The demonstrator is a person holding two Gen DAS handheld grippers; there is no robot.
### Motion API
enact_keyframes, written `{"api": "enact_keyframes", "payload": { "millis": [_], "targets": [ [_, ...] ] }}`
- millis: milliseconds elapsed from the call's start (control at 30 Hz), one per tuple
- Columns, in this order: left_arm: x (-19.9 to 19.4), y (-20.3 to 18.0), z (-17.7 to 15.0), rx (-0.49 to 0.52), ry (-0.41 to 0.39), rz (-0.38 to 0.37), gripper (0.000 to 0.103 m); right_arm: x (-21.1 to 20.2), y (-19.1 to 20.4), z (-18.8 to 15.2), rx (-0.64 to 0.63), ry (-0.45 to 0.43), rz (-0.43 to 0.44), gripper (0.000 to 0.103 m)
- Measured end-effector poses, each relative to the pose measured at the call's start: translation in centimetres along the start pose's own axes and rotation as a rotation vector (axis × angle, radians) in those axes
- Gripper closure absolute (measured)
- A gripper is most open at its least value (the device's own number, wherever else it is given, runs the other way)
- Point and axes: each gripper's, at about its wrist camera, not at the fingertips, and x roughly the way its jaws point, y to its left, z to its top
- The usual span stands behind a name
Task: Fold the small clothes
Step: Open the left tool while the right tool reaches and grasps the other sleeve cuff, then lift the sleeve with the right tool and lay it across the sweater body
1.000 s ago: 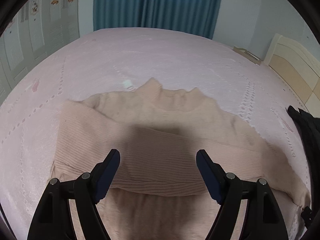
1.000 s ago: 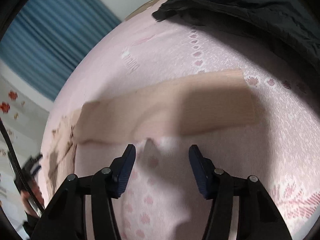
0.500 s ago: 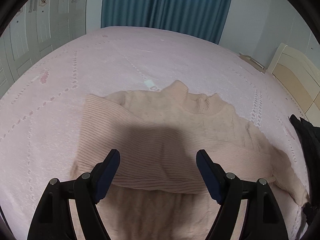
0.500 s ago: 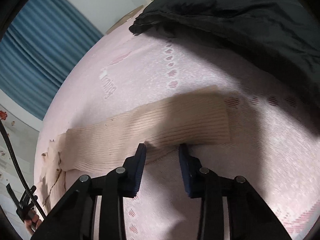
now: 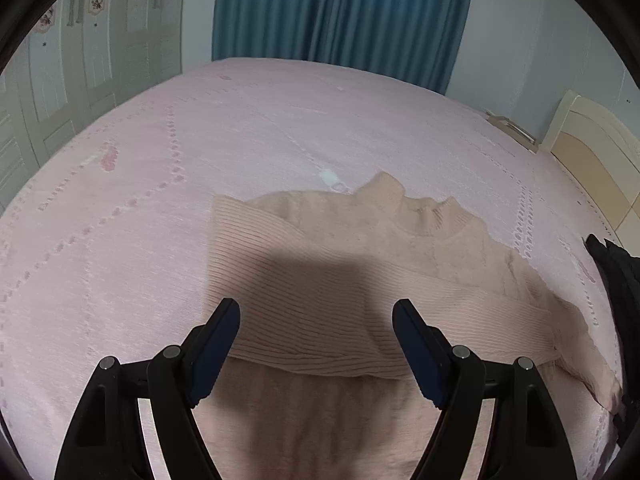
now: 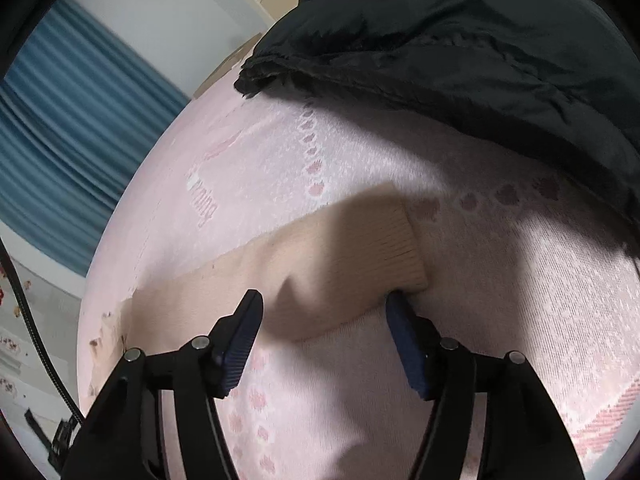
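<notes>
A beige ribbed sweater (image 5: 360, 272) lies flat on the pink bedspread (image 5: 200, 152), one sleeve folded across its body. My left gripper (image 5: 316, 312) is open and empty, hovering above the folded sleeve. In the right wrist view the other sleeve (image 6: 320, 264) stretches out to the right, its ribbed cuff (image 6: 396, 248) near the black jacket. My right gripper (image 6: 324, 304) is open with its fingers on either side of the sleeve near the cuff, down at the bedspread; the right fingertip (image 6: 396, 308) touches the cuff's edge.
A black jacket (image 6: 460, 48) lies on the bed just beyond the cuff and shows at the right edge of the left wrist view (image 5: 616, 280). A blue curtain (image 5: 340, 20), white wardrobe doors (image 5: 80, 60) and a wooden headboard (image 5: 592, 168) surround the bed.
My right gripper narrowed, then opened wide, and moved forward to straddle the sleeve near the cuff. My left gripper has lifted and drawn back from the sweater, still open.
</notes>
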Motion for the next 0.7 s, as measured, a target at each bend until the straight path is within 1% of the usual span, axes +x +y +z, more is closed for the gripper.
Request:
{"api": "enact_keyframes", "payload": {
  "millis": [33, 100, 133, 167, 200, 267, 367, 433, 567, 700],
  "targets": [
    [-0.3, 0.6, 0.1, -0.004, -0.006, 0.01, 0.025, 0.1, -0.1, 0.2, 0.001, -0.004, -0.004, 0.041],
    [-0.6, 1.9, 0.1, -0.022, -0.009, 0.025, 0.025, 0.4, 0.1, 0.5, -0.02, -0.012, -0.039, 0.057],
    [-0.8, 2.8, 0.0, -0.04, -0.008, 0.034, 0.025, 0.6, 0.3, 0.7, -0.04, -0.007, -0.057, 0.078],
    [-0.9, 3.5, -0.2, -0.054, -0.006, 0.038, 0.025, 0.8, 0.4, 0.7, -0.053, 0.005, -0.056, 0.092],
    [-1.0, 4.3, -0.3, -0.069, -0.002, 0.042, 0.025, 0.9, 0.6, 0.8, -0.061, 0.013, -0.051, 0.092],
    [-1.2, 5.6, -0.8, -0.091, 0.008, 0.052, 0.025, 0.4, 1.4, 0.7, -0.086, -0.01, -0.06, 0.092],
    [-1.3, 7.1, -1.5, -0.117, 0.022, 0.056, 0.025, -1.1, 4.2, 0.6, -0.166, -0.045, -0.059, 0.092],
    [-1.6, 7.8, -1.7, -0.126, 0.028, 0.058, 0.025, -2.1, 6.7, 0.6, -0.228, -0.071, -0.044, 0.092],
    [-2.4, 8.9, -1.6, -0.126, 0.022, 0.057, 0.025, -3.8, 14.0, -0.1, -0.399, -0.119, -0.021, 0.092],
    [-3.4, 9.9, -1.5, -0.105, 0.012, 0.062, 0.025, -4.6, 23.2, -2.1, -0.586, -0.162, 0.029, 0.093]
  ]
}}
